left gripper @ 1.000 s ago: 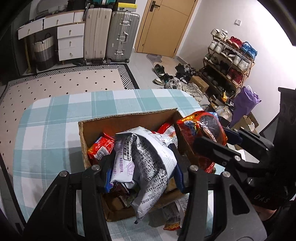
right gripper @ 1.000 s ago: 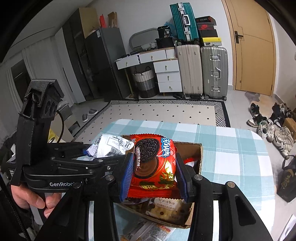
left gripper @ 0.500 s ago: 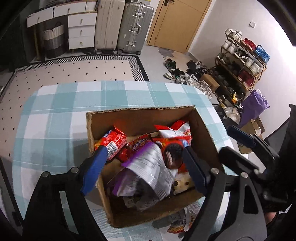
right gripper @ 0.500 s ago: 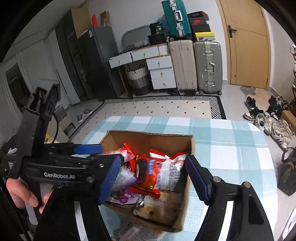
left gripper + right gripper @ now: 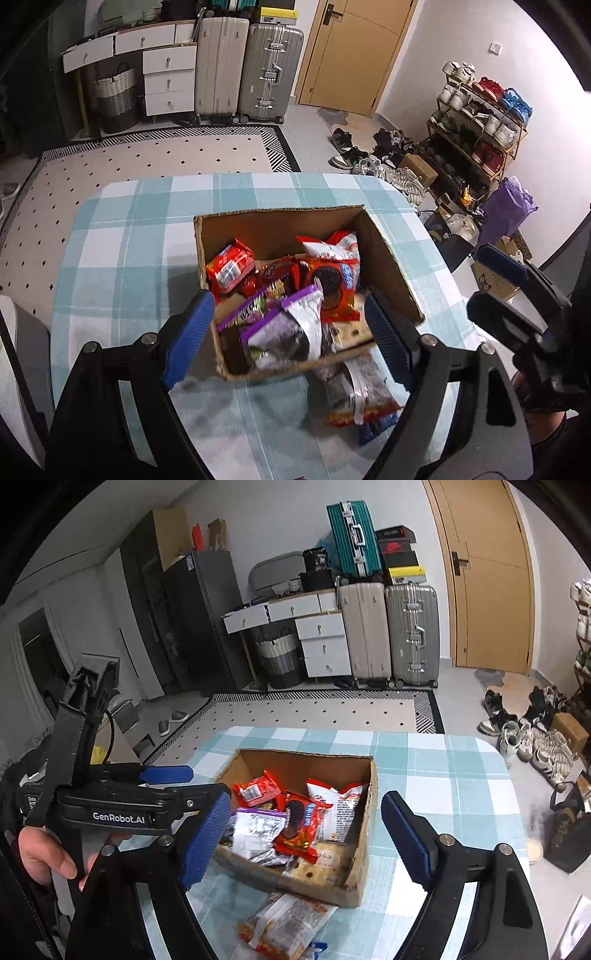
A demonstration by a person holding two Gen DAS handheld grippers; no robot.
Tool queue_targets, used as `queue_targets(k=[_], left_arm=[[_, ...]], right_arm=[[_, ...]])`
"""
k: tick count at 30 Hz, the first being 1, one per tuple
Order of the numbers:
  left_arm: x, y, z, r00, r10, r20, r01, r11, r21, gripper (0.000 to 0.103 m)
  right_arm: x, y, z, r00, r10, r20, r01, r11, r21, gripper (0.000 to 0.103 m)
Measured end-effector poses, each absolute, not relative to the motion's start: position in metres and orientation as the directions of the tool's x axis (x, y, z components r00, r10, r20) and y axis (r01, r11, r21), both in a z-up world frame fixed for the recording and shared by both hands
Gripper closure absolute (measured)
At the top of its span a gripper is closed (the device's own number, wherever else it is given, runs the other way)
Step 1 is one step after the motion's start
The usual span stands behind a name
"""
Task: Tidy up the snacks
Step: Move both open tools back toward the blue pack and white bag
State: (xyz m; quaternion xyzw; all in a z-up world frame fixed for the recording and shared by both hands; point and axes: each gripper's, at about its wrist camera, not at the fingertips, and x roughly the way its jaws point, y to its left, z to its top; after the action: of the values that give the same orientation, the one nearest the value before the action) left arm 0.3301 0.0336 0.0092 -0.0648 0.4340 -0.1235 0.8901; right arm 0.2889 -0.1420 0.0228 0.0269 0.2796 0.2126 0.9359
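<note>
Red and purple wrappers now lie loose in the cardboard box (image 5: pixel 384 254) instead of between our fingers: a second ago the right gripper (image 5: pixel 303 834) was clamped on the red cookie packet (image 5: pixel 332 288) and the left gripper (image 5: pixel 291 332) on the grey-and-purple bag (image 5: pixel 284 328), and both have since dropped into the box. We read that as two more snacks put away — the pile inside is growing, and both tools are free for the next pick.

Our left fingers (image 5: pixel 188 328) stand wide apart with nothing clamped; the box's near corner and the purple bag merely show through the gap beyond them. Our right fingers (image 5: pixel 207 834) are likewise spread and opening further, empty, with the box framed between and beyond them.

The job is not finished, we judge: at least one packet (image 5: pixel 354 391) lies on the checked desk (image 5: pixel 122 258) just short of the box's near wall, below and between the left fingertips, and it also shows beneath the right ones.
</note>
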Motion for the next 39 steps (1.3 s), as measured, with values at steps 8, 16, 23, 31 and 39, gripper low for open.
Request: queue_targets(k=[8, 16, 23, 31, 39], left_arm=[[0.280, 0.031, 0.023, 0.623, -0.257, -0.739, 0.171, 0.966, -0.192, 0.021], [0.239, 0.026, 0.030, 0.651, -0.238, -0.720, 0.170, 0.971, -0.168, 0.018], [0.201, 0.013, 0.015, 0.649, -0.228, -0.725, 0.176, 0.973, -0.149, 0.016], [0.173, 0.007, -0.007, 0.648, -0.230, -0.726, 0.163, 0.973, -0.162, 0.014], [0.155, 0.022, -0.026, 0.681, -0.184, -0.709, 0.087, 0.981, -0.171, 0.003]], right_arm=[[0.242, -0.135, 0.042, 0.777, 0.407, -0.480, -0.404, 0.907, 0.115, 0.014], [0.204, -0.140, 0.045, 0.786, 0.402, -0.470, -0.392, 0.912, 0.123, 0.011], [0.168, -0.147, 0.029, 0.787, 0.401, -0.469, -0.376, 0.914, 0.150, 0.009], [0.139, -0.147, -0.004, 0.772, 0.380, -0.509, -0.346, 0.924, 0.165, 0.009], [0.127, -0.145, -0.028, 0.758, 0.368, -0.538, -0.331, 0.928, 0.169, 0.009]])
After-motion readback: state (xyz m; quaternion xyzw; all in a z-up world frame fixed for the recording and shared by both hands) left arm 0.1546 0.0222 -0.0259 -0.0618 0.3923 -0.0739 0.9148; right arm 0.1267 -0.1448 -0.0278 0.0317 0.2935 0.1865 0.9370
